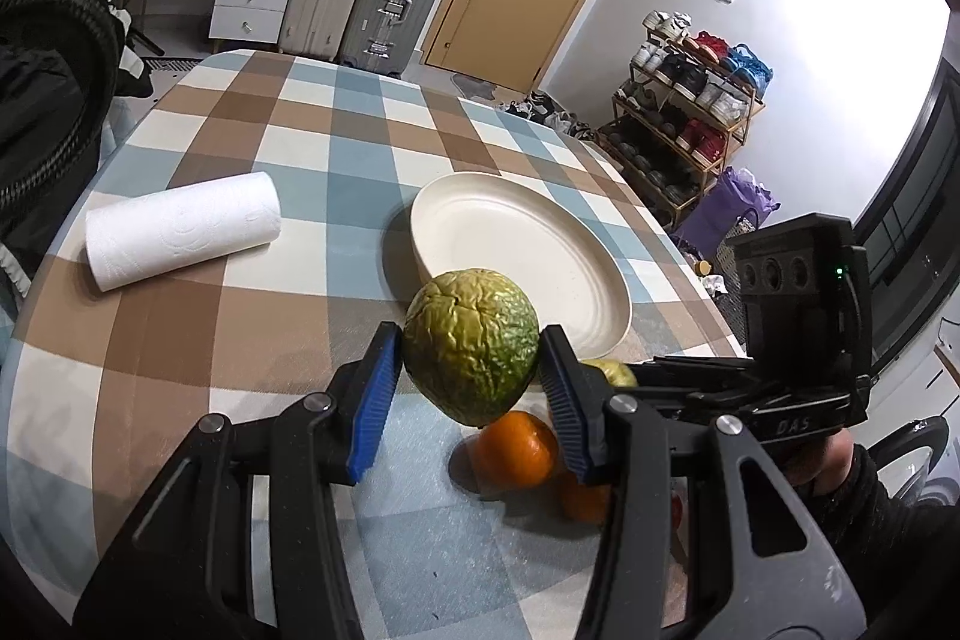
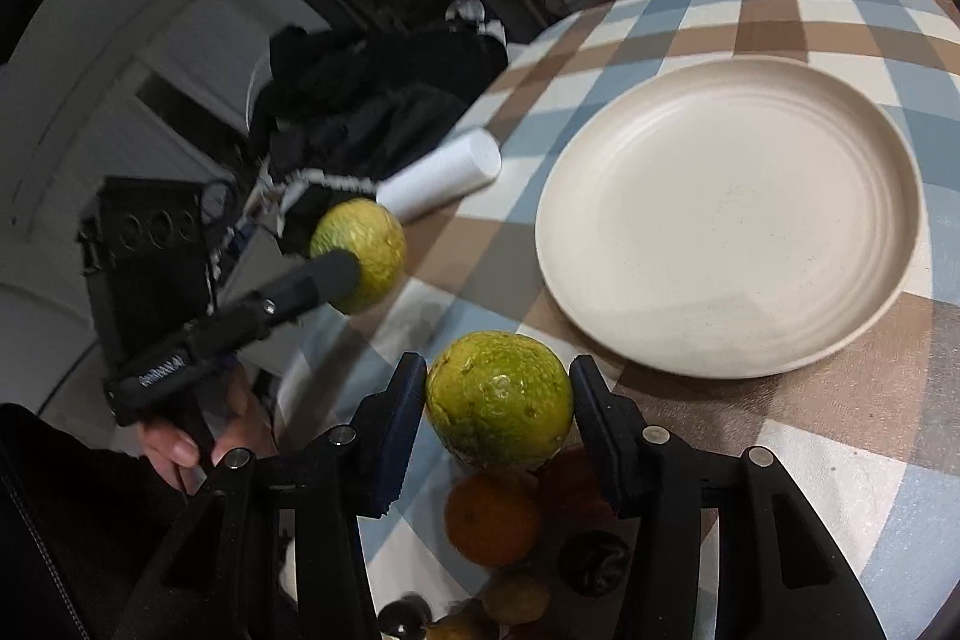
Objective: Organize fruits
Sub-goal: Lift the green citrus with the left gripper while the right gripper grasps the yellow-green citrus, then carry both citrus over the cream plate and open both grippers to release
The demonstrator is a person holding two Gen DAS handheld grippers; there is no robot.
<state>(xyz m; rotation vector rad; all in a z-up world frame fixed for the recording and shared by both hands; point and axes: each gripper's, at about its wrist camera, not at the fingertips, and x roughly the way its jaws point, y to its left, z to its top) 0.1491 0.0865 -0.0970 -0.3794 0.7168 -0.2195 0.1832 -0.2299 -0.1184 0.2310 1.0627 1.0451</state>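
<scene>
Spreading ahead of both tongs, well past the tips: a checked table (image 1: pixel 288 148), carrying a cream plate (image 2: pixel 729 220) with nothing on it. Lying off to the left of the left tongs, well apart: a white paper roll (image 1: pixel 180 232). Sitting pinched between the blue pads of the left tongs (image 1: pixel 474 376): a wrinkled green fruit (image 1: pixel 471 346), lifted clear of the cloth and hanging just short of the plate's near rim. Sitting clamped between the dark pads of the right tongs (image 2: pixel 498 400): a smoother green fruit (image 2: pixel 501 397), likewise near the plate's edge. Waiting below and behind both tips: a heap of oranges (image 1: pixel 516 451) and darker small fruit.

Best done, judging by this, by carrying each fruit forward over the rim, lowering until touching the plate, then easing the pads apart; keeping the two landing spots apart, since round fruit is likely to roll and knock.
</scene>
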